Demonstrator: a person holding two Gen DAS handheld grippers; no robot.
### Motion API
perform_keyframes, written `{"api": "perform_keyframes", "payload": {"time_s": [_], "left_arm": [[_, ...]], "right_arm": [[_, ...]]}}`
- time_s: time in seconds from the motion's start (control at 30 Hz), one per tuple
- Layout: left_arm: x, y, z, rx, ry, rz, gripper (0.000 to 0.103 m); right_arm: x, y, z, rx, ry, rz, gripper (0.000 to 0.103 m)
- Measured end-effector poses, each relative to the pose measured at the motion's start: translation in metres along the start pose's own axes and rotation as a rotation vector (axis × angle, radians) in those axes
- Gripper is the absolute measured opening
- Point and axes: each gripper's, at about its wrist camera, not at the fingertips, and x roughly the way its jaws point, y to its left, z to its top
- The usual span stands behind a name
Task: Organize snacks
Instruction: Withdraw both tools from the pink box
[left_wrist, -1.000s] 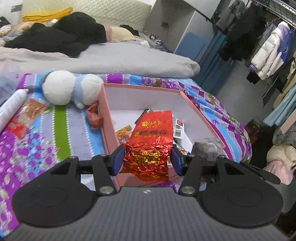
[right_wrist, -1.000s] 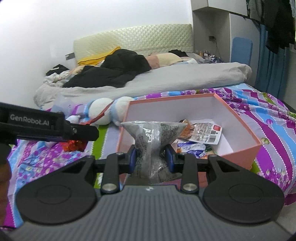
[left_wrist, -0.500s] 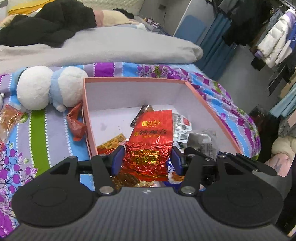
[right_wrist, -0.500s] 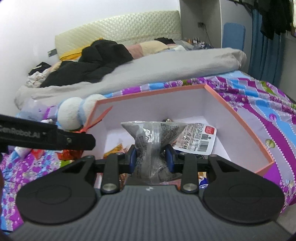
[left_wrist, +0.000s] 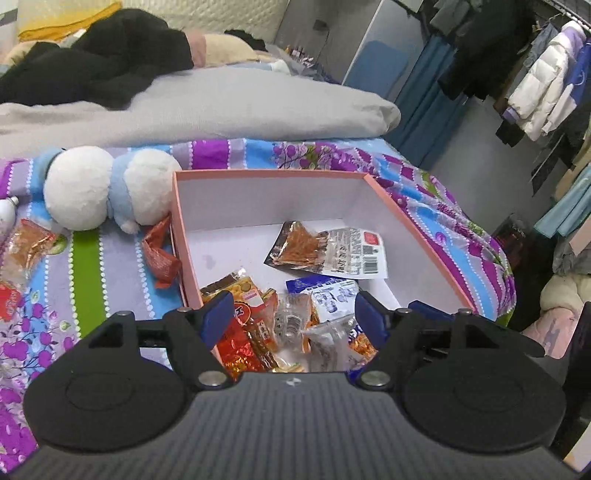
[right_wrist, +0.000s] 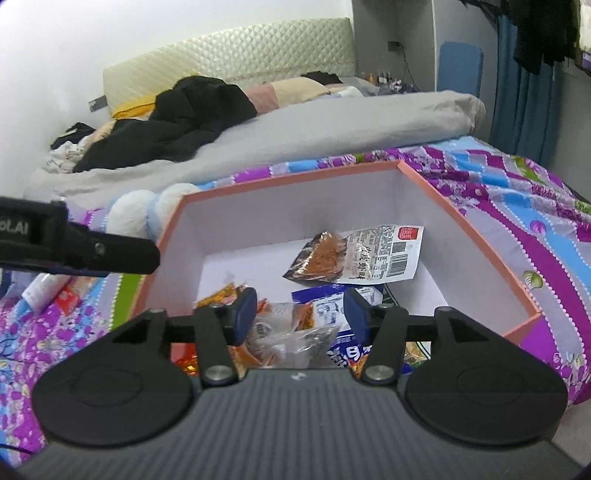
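— Where are your hand-held grippers now?

— Both hang over the near end of the pink box (left_wrist: 413, 229) on the bed's patterned sheet (left_wrist: 88, 273). My left hand-held gripper (left_wrist: 293, 319) has its jaws opening, pads clear of everything. My right hand-held gripper (right_wrist: 301, 314) is opening too, gripping nothing.

— And the snacks?

— Heaped in the box's near corner. The red foil tea pack (left_wrist: 240, 345) lies below my left pads, and the clear bag of dark pieces (right_wrist: 291, 341) below my right. A spicy strip packet (right_wrist: 354, 254) lies farther back. A red wrapper (left_wrist: 159, 251) sits outside, touching the box's left wall, near the plush toy (left_wrist: 107, 188).
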Motion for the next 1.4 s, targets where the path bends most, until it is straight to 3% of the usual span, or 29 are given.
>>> {"api": "perform_keyframes", "payload": {"time_s": [0.47, 0.83, 1.4], "left_arm": [[-0.11, -0.007, -0.054, 0.016, -0.088, 0.003, 0.077], [-0.179, 0.002, -0.1, -0.02, -0.132, 0.03, 0.077], [-0.231, 0.037, -0.158, -0.094, -0.132, 0.102, 0.077]], "right_arm": [[-0.086, 0.036, -0.02, -0.023, -0.08, 0.046, 0.055], [-0.134, 0.071, -0.044, -0.069, -0.095, 0.113, 0.055], [-0.163, 0.124, -0.08, -0.187, -0.066, 0.206, 0.055]]}}
